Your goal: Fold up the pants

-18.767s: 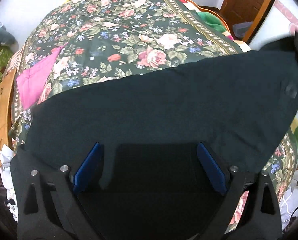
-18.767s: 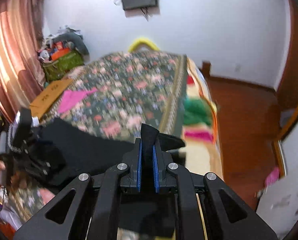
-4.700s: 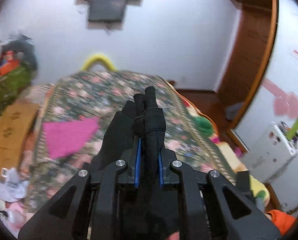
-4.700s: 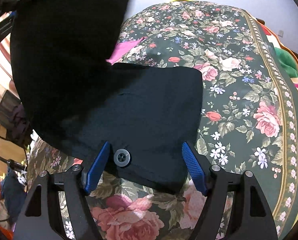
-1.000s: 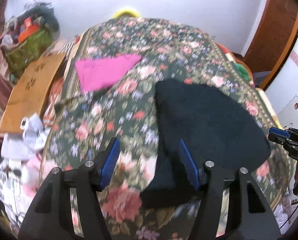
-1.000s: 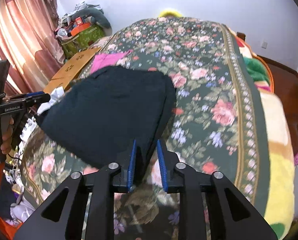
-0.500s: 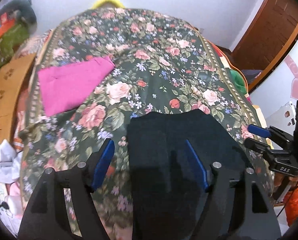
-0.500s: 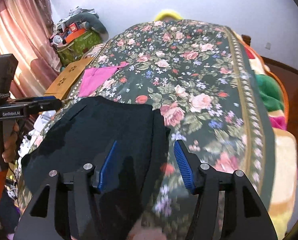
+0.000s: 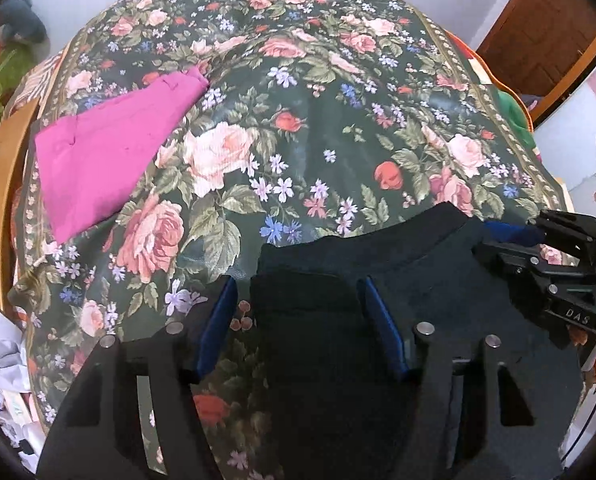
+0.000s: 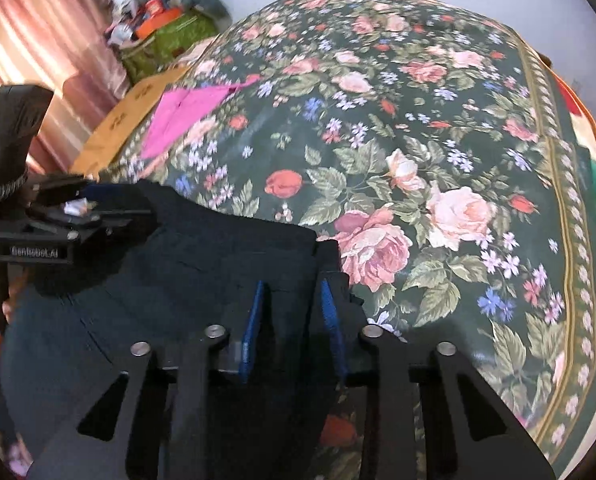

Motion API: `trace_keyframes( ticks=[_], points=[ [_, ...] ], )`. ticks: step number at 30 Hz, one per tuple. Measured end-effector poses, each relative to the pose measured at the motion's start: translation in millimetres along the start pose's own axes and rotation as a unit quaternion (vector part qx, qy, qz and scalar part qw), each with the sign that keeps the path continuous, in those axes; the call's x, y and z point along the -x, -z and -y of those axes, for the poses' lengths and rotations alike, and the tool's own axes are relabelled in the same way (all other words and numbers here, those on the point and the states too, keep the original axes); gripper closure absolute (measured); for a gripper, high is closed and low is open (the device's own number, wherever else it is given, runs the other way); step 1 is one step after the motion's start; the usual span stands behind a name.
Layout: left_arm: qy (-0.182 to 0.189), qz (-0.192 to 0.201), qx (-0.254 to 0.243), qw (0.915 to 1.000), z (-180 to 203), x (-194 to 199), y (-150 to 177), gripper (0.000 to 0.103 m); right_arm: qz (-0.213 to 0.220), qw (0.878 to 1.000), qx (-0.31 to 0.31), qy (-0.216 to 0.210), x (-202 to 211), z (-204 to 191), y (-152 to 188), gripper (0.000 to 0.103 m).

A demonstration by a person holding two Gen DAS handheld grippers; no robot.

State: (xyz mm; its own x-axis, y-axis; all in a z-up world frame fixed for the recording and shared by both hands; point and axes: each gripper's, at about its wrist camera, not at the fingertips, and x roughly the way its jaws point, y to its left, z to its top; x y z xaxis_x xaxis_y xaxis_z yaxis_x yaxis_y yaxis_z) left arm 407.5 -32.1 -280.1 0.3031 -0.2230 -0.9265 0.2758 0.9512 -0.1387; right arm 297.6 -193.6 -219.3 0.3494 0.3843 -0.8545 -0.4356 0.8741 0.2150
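Observation:
The folded black pants (image 9: 378, 264) lie on the near end of a flowered bedspread (image 9: 298, 120); they also show in the right wrist view (image 10: 201, 256). My left gripper (image 9: 298, 292) is open, its blue pads straddling the pants' left far corner. My right gripper (image 10: 291, 292) is partly open over the pants' right far corner, with cloth between the pads. Each gripper shows in the other's view, the right one (image 9: 538, 248) and the left one (image 10: 77, 216), both low at the pants' edges.
A folded pink garment (image 9: 109, 152) lies at the far left of the bed. A tan cardboard box (image 10: 137, 112) and a green bag (image 10: 169, 36) stand past the bed's left edge. A wooden door (image 9: 546, 28) is at the far right.
Both grippers have come down and forward onto the pants' far corners. The right jaws have narrowed from wide open. The pants have stayed flat on the bed.

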Motion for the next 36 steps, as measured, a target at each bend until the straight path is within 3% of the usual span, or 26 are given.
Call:
trace_keyframes(
  ticks=[8,13,17,20,22,24,28,30,33,36],
  points=[
    [-0.044,0.033,0.006,0.9984,1,1,4,0.037,0.02,0.998,0.034,0.042,-3,-8,6,0.089],
    [-0.049,0.024,-0.003,0.9985,4,6,-2,0.038,0.011,0.998,0.03,0.051,-1,-10,2,0.09],
    [-0.069,0.039,-0.03,0.9965,12,29,-6,0.038,-0.003,0.998,0.021,0.056,14,-8,-1,0.086],
    [-0.058,0.055,-0.032,0.9963,15,52,-5,0.038,0.008,0.998,0.012,0.066,34,-8,-1,0.085],
    [-0.046,0.065,-0.025,0.9965,15,66,-3,0.038,0.02,0.997,0.008,0.073,46,-9,1,0.076],
    [-0.036,0.071,-0.016,0.9967,15,79,2,0.032,0.036,0.996,0.004,0.082,61,-12,3,0.053],
    [-0.021,0.082,-0.017,0.9963,20,96,16,0.028,0.07,0.994,-0.009,0.086,86,-18,14,0.033],
    [-0.025,0.081,-0.02,0.9962,23,101,26,0.018,0.083,0.993,-0.017,0.084,96,-22,22,0.021],
    [-0.012,0.071,-0.012,0.9973,23,101,40,0.015,0.087,0.993,-0.031,0.071,99,-25,34,0.015],
    [0.008,0.043,0.008,0.999,17,89,49,0.014,0.057,0.996,-0.037,0.052,86,-27,46,0.015]
  ],
)
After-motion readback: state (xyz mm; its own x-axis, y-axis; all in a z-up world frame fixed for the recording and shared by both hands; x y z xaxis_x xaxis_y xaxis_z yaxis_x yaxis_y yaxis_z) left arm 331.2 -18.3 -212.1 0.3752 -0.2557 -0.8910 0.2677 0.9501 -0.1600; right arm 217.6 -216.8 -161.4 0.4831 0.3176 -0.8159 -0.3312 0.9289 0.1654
